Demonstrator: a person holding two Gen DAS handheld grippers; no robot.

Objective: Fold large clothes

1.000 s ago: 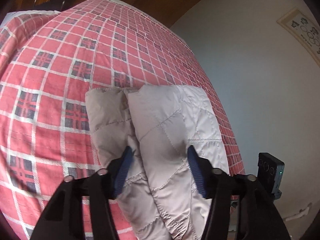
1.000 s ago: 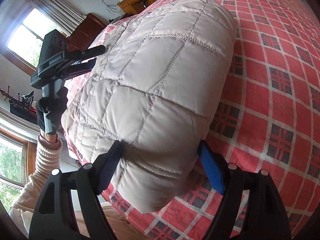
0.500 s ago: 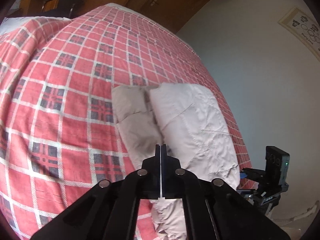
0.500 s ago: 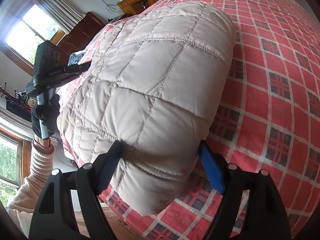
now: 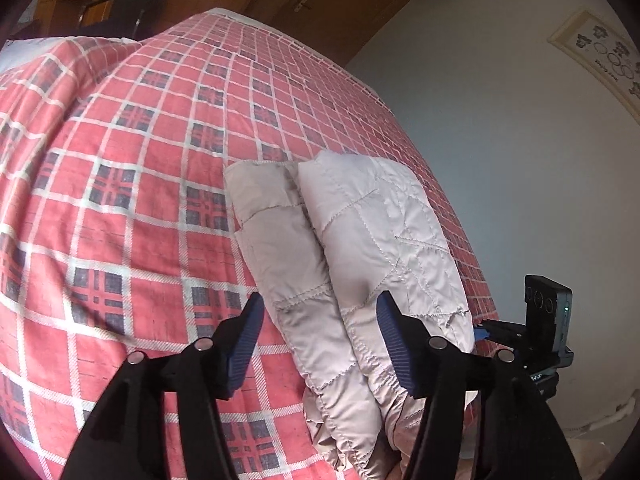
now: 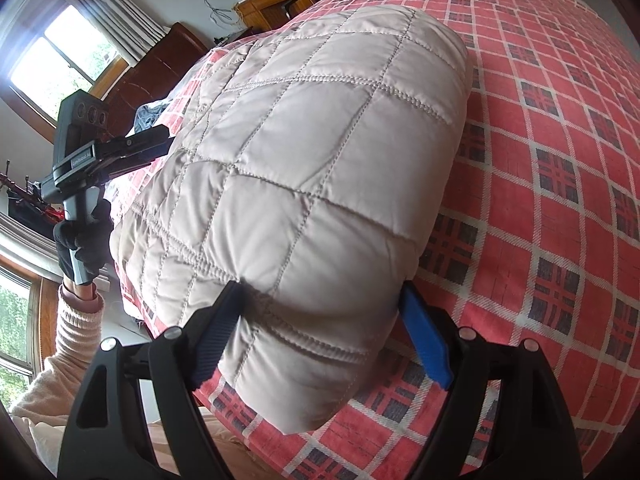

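Now parted again, the jaws of the left gripper (image 5: 318, 334) stand wide over the near end of a pale quilted jacket (image 5: 348, 248) — half a second ago they were pressed tight together in front of the cloth, and a second ago they stood open as they do now. The jacket lies folded into a thick bundle near the edge of a bed covered in a red checked bedspread (image 5: 120, 200), two padded layers side by side with a crease between them. From the right wrist view the right gripper (image 6: 320, 324) is spread as well, its blue fingers (image 6: 426, 344) straddling the bundle's rounded end without pinching it, much as in the earlier frames. Across the bundle, the person's gloved left hand (image 6: 82, 248) holds the other tool level just beside the jacket's far side. Nothing is being grasped by either tool. The quick close-and-release on the left suggests a last tuck or pat — the fold looks nearly complete, with only tidying or a final squaring-up likely left.
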